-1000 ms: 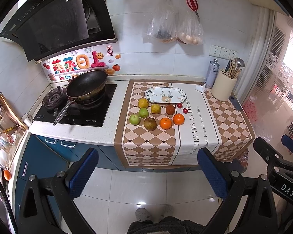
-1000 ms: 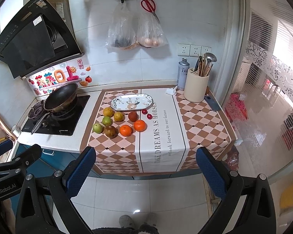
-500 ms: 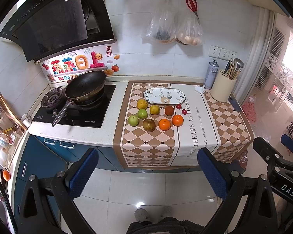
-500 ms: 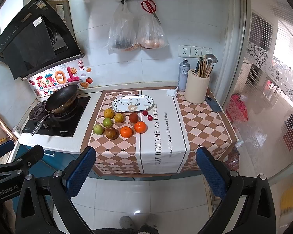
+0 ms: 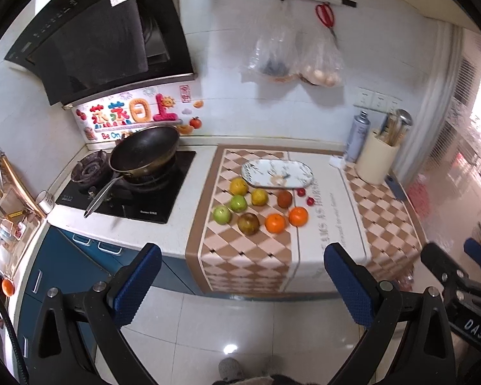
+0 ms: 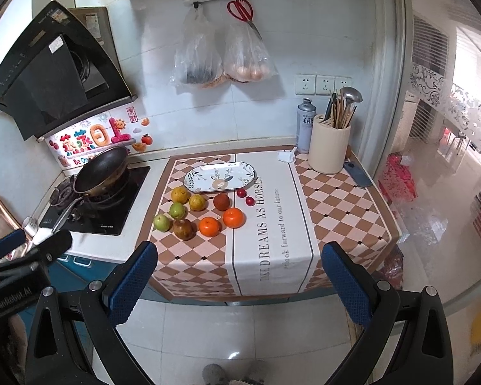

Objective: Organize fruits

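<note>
- Nothing looks done yet, as I judge it; the plate (image 6: 220,178) lies bare at the back of the cloth (image 6: 266,224), and every fruit sits loose on the cloth just in front of it
- Fruit, seen from the right wrist: two oranges (image 6: 233,217) side by side nearest the front; a brown fruit (image 6: 183,229) beside them; two green fruits (image 6: 162,222) toward the stove (image 6: 109,205); two yellow fruits (image 6: 180,194) and a reddish-brown fruit (image 6: 221,201) close to the plate's front rim; two small red fruits (image 6: 241,193) just right of that
- Left gripper (image 5: 239,284): jaws wide apart, holding nothing; hangs out over the floor, well short of the counter
- Right gripper (image 6: 237,282): jaws likewise spread and empty; also well back from the fruit
- Left to do, by my reading: all of it; each fruit must be picked up and set on the plate or sorted by kind; which one goes first cannot be told
- Pan (image 5: 144,154) on the stove and utensil pot (image 6: 328,147) stand clear of the fruit
</note>
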The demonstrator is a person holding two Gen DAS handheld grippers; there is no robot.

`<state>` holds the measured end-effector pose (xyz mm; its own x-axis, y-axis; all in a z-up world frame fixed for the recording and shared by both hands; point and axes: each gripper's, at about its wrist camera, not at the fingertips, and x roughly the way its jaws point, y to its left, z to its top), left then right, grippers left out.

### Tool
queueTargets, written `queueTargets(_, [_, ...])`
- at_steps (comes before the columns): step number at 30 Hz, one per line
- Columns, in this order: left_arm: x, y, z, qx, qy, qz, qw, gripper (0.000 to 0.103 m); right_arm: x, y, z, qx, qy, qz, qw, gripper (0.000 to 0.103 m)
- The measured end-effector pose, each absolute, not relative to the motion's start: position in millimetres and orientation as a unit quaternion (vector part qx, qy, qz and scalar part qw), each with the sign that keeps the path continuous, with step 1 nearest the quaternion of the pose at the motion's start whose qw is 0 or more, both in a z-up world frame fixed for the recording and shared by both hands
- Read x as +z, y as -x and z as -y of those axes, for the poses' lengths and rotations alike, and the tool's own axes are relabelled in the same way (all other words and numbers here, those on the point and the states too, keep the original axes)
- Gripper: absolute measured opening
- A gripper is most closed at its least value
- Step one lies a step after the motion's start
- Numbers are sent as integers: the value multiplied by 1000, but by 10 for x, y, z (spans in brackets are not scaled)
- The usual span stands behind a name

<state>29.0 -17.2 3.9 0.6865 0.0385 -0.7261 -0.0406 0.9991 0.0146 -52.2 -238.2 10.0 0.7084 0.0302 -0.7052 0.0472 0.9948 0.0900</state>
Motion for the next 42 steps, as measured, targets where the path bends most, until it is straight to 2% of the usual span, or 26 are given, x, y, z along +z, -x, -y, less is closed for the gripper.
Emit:
queueTargets(7, [-394,-805,89,64,5,-405,912,103,-407,16,2420,18,-50,-398,916,103])
queueTargets(13, [-898,-1366,-150,86,2,-450,889,103,-939,-592,2228,43,-63,-435,897,103])
queueTargets(24, [-1908,-2814,-881,66,0,-557,828,103,-2239,-1983,1714,4,-65,-547,835,103])
queueTargets(28, [-2444,-3320,-1034,13,38,-630,775,103,-2665,-2398,1633,-7,-108,-592,798,103])
queueTargets(32, [-2976,-3669,-1135,-14,87,-688,720,96,-3085,-2684,1623,-23,-169,-623,763,103])
queueTargets(42, [-3671,-3988,-1047,-39,123,-750,649,92,-3831,-2966,1575,-47,-241,-675,695,103])
